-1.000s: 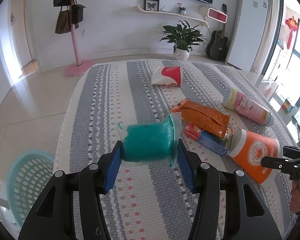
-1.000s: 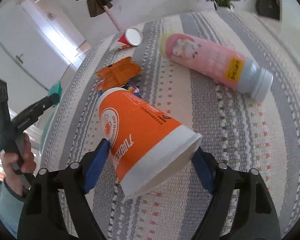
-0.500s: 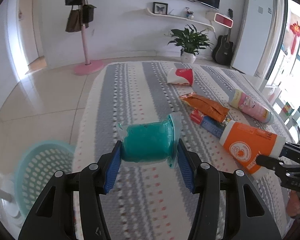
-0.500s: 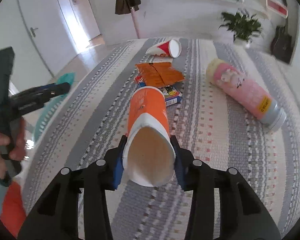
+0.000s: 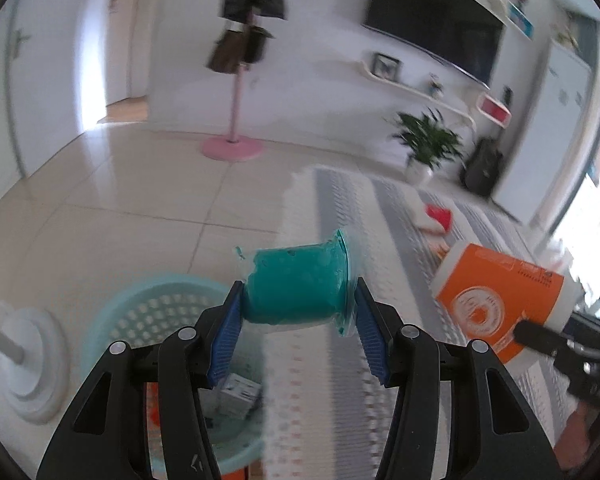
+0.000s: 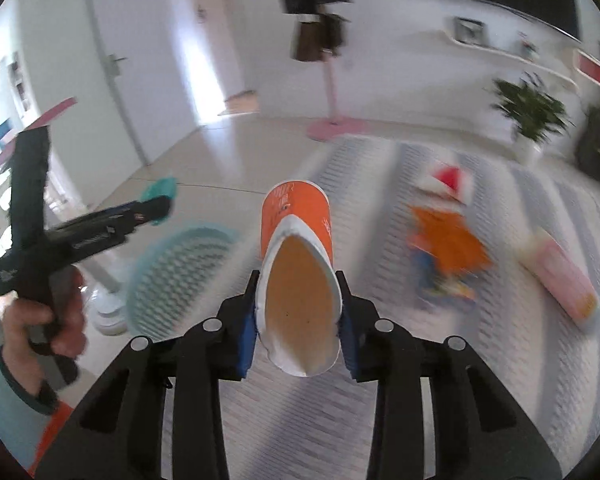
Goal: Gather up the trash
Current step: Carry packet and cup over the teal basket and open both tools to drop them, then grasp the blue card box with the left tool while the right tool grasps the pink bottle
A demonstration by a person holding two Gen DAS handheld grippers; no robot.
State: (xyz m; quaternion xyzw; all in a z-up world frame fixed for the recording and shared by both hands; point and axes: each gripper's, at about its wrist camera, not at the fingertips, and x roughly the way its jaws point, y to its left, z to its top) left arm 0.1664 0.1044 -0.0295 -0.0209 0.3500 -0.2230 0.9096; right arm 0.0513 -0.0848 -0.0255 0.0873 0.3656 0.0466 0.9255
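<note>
My left gripper [image 5: 296,312] is shut on a teal plastic cup [image 5: 298,286] and holds it in the air beside the light-blue basket [image 5: 120,320] on the floor. My right gripper [image 6: 298,312] is shut on an orange paper cup [image 6: 298,236], squeezed oval, its open end facing the camera. The orange cup also shows at the right of the left wrist view [image 5: 500,300]. The left gripper with the teal cup shows at the left of the right wrist view [image 6: 156,200], above the basket [image 6: 180,260].
On the striped rug [image 6: 520,360] lie a red and white cup [image 6: 446,182], an orange snack bag [image 6: 448,248], a blue box [image 6: 440,284] and a pink bottle [image 6: 560,276]. A white stand base [image 5: 32,360] sits left of the basket. Some trash [image 5: 238,396] lies in the basket.
Both grippers have swung left, away from the rug's middle, toward the basket. The right gripper closed on the orange cup and lifted it. The teal cup stays held.
</note>
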